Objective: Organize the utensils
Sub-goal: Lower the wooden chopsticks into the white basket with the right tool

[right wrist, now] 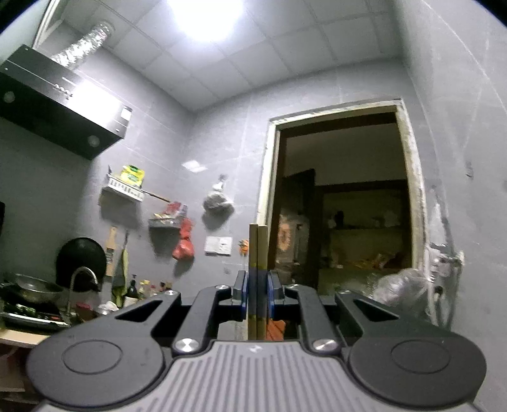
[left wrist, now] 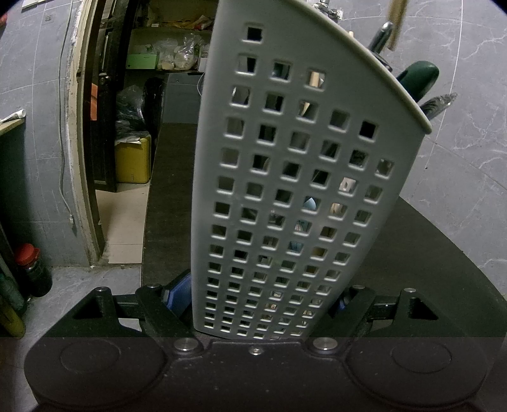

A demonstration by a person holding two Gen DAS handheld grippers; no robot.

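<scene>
Across the middle of the left wrist view stood a grey perforated utensil holder (left wrist: 285, 177), tilted so its rim ran from the top centre down toward the right edge. The left gripper (left wrist: 256, 301) was clamped on its lower part: one blue-padded finger (left wrist: 179, 294) pressed against the holder's left wall, the other was mostly hidden behind the right wall. Handles poked above the rim at the upper right of the frame: a shiny metal handle (left wrist: 381, 36), a dark green handle (left wrist: 418, 79) and a clear faceted handle (left wrist: 439, 103). A pale wooden stick (left wrist: 397, 22) hung blurred at the top right, above the holder. Below and to the right lay a dark countertop (left wrist: 443, 253).

At the lower centre of the right wrist view, the right gripper (right wrist: 257, 291) was closed on a pair of wooden chopsticks (right wrist: 257, 250), which stood upright side by side between the blue pads (right wrist: 242, 290) and rose past them toward the middle of the frame. Behind them was an open doorway (right wrist: 345, 196); a black range hood (right wrist: 60, 107) sat at the upper left, and a faucet (right wrist: 80, 279) at the lower left
</scene>
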